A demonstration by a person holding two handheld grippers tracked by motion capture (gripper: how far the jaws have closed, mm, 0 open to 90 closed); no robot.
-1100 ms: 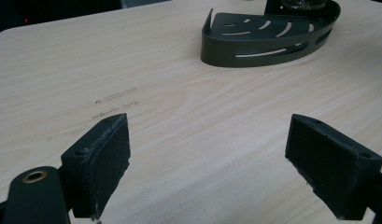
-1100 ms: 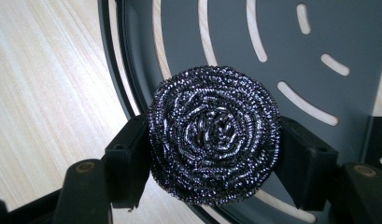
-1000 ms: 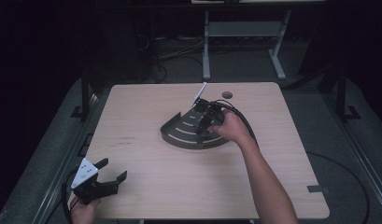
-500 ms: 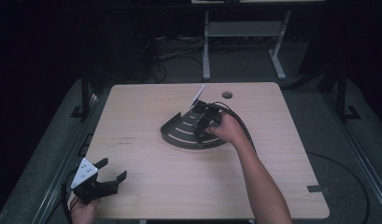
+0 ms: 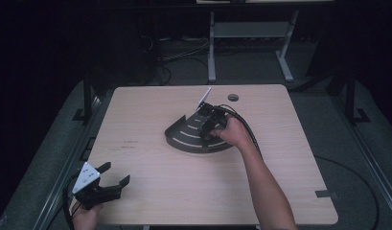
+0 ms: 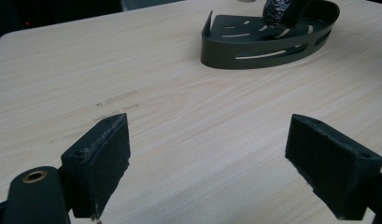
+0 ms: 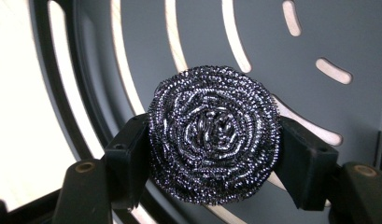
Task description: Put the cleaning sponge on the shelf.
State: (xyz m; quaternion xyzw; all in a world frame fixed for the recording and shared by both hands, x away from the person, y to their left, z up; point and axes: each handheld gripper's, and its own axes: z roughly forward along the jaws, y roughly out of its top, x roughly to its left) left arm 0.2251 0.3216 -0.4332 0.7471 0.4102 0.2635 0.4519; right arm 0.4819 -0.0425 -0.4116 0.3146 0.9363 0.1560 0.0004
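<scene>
— What have we got in the right gripper [image 7: 212, 140]?

— A round steel-wool scourer [image 7: 213, 135], pinched between both black jaws, one pad pressing each side of the coil. In the right gripper view we look straight down on its spiral face.

— And what lies under it?

— The dark grey corner caddy [image 7: 254, 42], a fan-shaped tray with long curved slots in its floor. The pale wood shows through those slots. We can't tell whether the scourer touches the floor or hangs just over it.

— Where does that sit on the table?

— In the high view, the caddy [image 5: 186, 136] lies near the middle of the light wooden table [image 5: 150, 110], a little toward the far side, its curved wall facing the near edge. The right gripper [image 5: 208, 125] is over the caddy's right part, with the hand just behind it. A small round hole [image 5: 233, 97] in the tabletop lies just beyond.

— And our left gripper?

— The left gripper [image 5: 114, 176] is at the near left corner of the table, well apart from the caddy, jaws spread wide with nothing between them. The left gripper view shows bare wood between its pads [image 6: 102, 149], and the caddy [image 6: 254, 44] farther off with the scourer [image 6: 277, 11] over it.
</scene>
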